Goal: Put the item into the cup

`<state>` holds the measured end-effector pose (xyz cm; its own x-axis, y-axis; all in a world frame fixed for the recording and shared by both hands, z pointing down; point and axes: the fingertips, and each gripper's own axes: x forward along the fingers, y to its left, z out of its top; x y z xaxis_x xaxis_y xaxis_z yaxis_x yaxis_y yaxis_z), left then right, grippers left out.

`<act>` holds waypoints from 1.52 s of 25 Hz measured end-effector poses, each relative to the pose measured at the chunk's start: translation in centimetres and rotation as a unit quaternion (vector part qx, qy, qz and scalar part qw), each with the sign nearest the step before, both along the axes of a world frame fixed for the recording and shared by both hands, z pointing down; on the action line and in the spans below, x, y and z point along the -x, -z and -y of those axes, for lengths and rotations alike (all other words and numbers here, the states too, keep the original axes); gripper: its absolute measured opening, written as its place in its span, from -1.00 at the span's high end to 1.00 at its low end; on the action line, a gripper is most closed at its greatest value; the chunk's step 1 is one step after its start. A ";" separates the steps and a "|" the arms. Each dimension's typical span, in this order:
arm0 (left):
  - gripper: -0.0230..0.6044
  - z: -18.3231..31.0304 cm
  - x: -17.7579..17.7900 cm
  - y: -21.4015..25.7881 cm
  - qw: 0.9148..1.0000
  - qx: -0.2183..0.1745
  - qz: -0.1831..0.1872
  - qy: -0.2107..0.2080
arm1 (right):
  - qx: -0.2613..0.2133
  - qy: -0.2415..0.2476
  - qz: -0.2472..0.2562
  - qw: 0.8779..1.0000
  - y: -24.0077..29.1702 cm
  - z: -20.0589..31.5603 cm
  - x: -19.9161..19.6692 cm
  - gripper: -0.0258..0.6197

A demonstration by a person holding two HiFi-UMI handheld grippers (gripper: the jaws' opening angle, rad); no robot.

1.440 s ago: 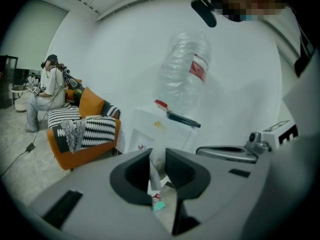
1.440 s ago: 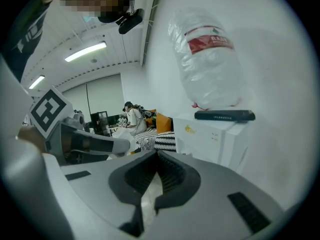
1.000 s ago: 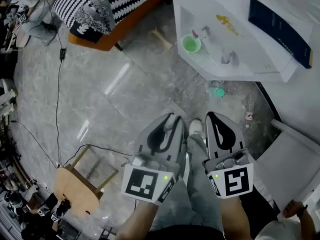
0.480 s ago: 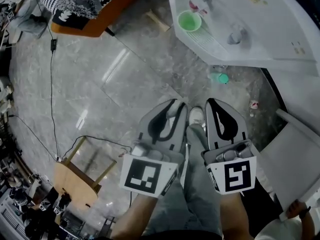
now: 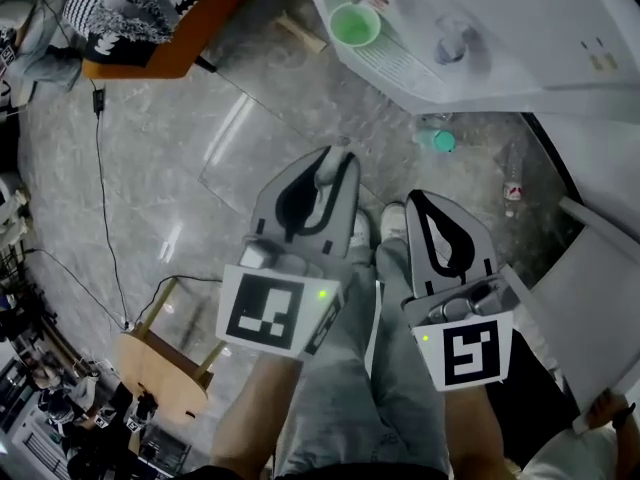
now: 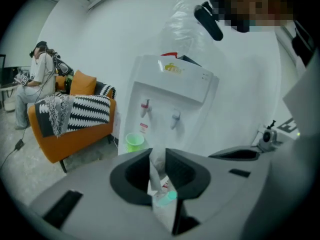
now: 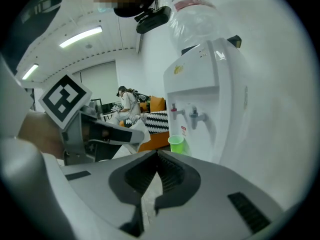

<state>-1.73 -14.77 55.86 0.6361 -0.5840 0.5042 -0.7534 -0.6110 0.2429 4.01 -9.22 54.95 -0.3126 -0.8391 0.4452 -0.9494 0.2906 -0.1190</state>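
The floor is grey polished stone tile (image 5: 200, 138) with pale reflections, and a thin black cable (image 5: 105, 198) trails across it toward a round light-wood stool (image 5: 160, 363) at the lower left. An orange upholstered sofa (image 5: 140, 65) stands at the upper left, draped with a black-and-white striped blanket (image 6: 90, 111); in the left gripper view a seated person (image 6: 37, 79) is at its far end. A white floor-standing water dispenser (image 5: 480, 28) occupies the upper right against a white wall, with a clear water bottle (image 7: 195, 19) on top. The translucent green plastic cup (image 5: 353, 25) sits on its drip tray under the taps. A small teal object (image 5: 437, 141) lies on the floor near the dispenser's base; what it is cannot be told. The left gripper (image 5: 335, 158) is raised toward the dispenser, well short of the cup, and its jaws are pinched narrowly on a thin white paper-like packet (image 6: 156, 174), which stands upright between them. The right gripper (image 5: 418, 200) is held lower, beside the left, and its jaw tips meet with nothing between them. Below both are the person's grey trousers (image 5: 370, 368) and white shoes (image 5: 392, 223).
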 end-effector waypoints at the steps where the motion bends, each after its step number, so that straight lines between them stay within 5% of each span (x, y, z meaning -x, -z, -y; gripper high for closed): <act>1: 0.70 0.5 -0.3 -0.2 1.000 -0.005 0.008 -0.009 | 0.001 0.000 0.000 1.000 -0.1 -0.1 -0.1 0.89; 9: 0.70 5.0 -1.5 -2.3 0.998 -0.030 0.052 -0.037 | -0.005 0.002 -0.002 1.000 -0.4 0.6 -0.7 0.89; 16: 0.70 7.7 -3.8 -3.9 0.995 -0.038 0.045 -0.078 | 0.003 0.012 0.014 1.000 -0.2 0.7 -1.2 0.89; 19: 0.70 8.9 -4.6 -3.7 0.993 -0.053 0.044 -0.100 | -0.001 0.038 -0.019 0.999 0.0 0.3 -0.7 0.89; 22: 0.70 10.2 -5.2 -3.9 0.987 -0.073 0.075 -0.125 | -0.009 0.039 -0.050 0.998 0.5 0.4 -1.3 0.89; 29: 0.70 12.4 -6.4 -6.2 0.975 -0.077 0.127 -0.167 | -0.013 0.034 -0.033 0.999 0.8 0.9 -1.1 0.89; 38: 0.70 14.7 -7.2 -8.3 0.962 -0.100 0.185 -0.174 | 0.006 0.041 -0.038 0.998 -0.8 0.8 -1.1 0.89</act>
